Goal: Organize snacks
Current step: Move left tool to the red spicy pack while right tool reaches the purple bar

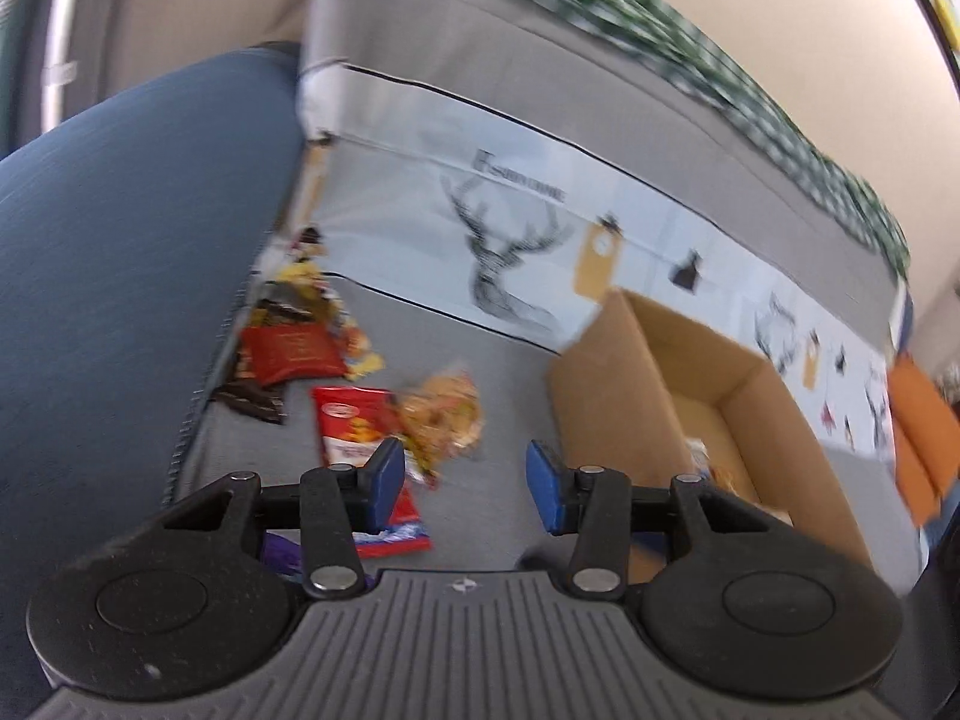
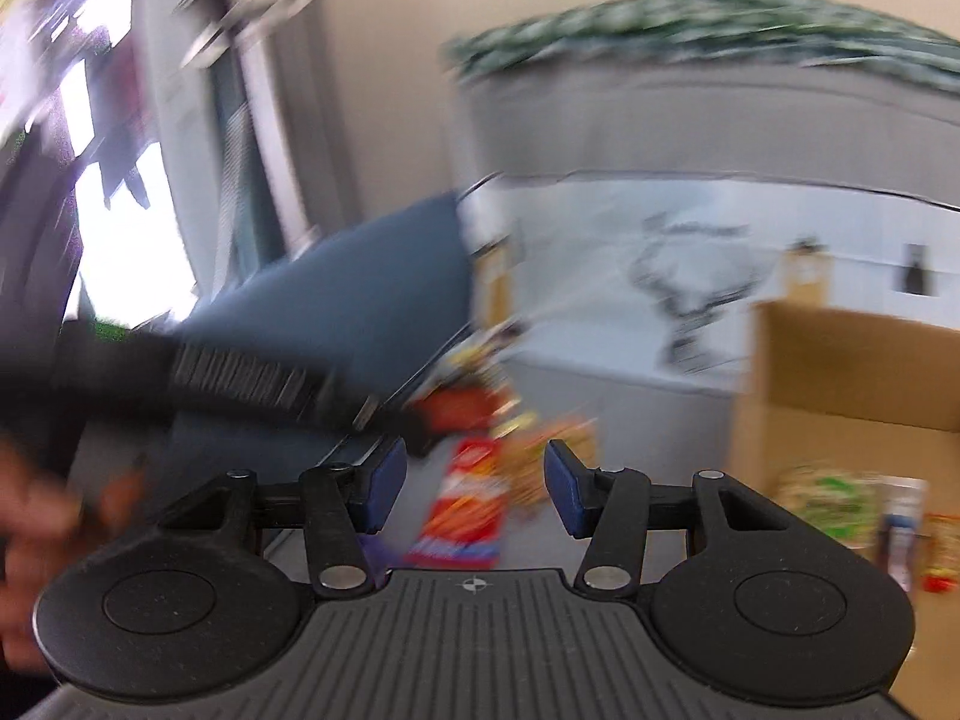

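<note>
Loose snacks lie on the grey sofa seat (image 1: pixel 480 510) beside the blue armrest (image 1: pixel 120 276): a red-and-white bag (image 1: pixel 354 420), a clear bag of biscuits (image 1: pixel 447 408), a red packet (image 1: pixel 288 351) and dark wrappers (image 1: pixel 252 399). My left gripper (image 1: pixel 465 486) hovers over the seat just in front of them, open, with nothing between its blue pads. To its right stands an open cardboard box (image 1: pixel 606 396). The right wrist view is blurred. My right gripper (image 2: pixel 474 492) is open and empty above the red bag (image 2: pixel 468 498), with the box (image 2: pixel 840 360) at its right holding several packets (image 2: pixel 834 504).
The sofa back carries a white cushion with a deer print (image 1: pixel 510 240) and a green checked cloth (image 1: pixel 690 42) on top. An orange cushion (image 1: pixel 918 438) lies beyond the box. A person's hand (image 2: pixel 36 504) and a dark blurred tool (image 2: pixel 210 384) show at the left.
</note>
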The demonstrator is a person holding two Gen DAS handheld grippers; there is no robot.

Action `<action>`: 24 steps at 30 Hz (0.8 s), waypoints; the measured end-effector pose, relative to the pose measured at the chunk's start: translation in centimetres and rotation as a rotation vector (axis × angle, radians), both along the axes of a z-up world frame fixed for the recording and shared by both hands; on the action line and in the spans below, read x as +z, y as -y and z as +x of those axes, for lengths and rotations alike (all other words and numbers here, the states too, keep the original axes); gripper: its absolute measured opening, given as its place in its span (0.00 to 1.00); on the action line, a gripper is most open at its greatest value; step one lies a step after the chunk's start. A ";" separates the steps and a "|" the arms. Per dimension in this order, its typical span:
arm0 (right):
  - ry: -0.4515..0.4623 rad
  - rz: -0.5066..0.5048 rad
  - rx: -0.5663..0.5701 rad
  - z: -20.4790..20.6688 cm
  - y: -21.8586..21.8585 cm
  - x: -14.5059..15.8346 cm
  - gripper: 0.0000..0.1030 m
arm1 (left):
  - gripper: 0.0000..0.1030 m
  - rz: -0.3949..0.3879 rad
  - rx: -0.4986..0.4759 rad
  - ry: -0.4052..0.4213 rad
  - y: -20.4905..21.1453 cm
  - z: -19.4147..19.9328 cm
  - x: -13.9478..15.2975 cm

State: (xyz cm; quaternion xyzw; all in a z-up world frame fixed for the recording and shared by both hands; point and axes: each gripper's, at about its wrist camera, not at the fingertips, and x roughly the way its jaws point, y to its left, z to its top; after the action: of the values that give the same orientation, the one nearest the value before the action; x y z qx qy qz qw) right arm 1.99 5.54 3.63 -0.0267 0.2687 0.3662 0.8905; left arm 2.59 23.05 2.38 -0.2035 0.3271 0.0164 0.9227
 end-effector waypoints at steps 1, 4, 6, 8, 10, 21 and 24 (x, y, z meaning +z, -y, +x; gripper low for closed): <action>-0.005 -0.022 0.026 -0.3 -0.9 -0.5 0.51 | 0.48 -0.010 0.022 -0.001 -0.6 -0.1 -0.5; -0.033 -0.095 0.092 -0.5 -3.7 -2.5 0.51 | 0.48 -0.037 0.062 -0.036 -2.1 0.1 -1.7; -0.054 -0.127 0.112 -0.6 -5.1 -3.7 0.52 | 0.48 -0.034 0.072 -0.047 -2.7 0.4 -2.1; -0.082 -0.154 0.135 -0.7 -6.3 -4.9 0.52 | 0.48 -0.044 0.076 -0.045 -3.2 0.3 -2.4; -0.097 -0.187 0.151 -0.9 -7.4 -6.0 0.52 | 0.48 -0.059 0.082 -0.044 -3.8 0.4 -2.7; -0.096 -0.310 0.188 -1.6 -9.1 -8.8 0.22 | 0.48 -0.098 0.112 -0.050 -4.9 0.5 -3.3; -0.069 -0.296 0.201 -1.9 -8.5 -8.2 0.09 | 0.48 -0.089 0.112 -0.052 -4.5 0.5 -3.2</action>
State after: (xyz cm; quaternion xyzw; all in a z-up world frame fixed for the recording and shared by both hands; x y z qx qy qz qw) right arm 0.04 14.02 -4.53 -0.1715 0.3460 0.4106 0.8260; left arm 3.10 27.51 -0.78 -0.2616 0.3394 0.0586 0.9016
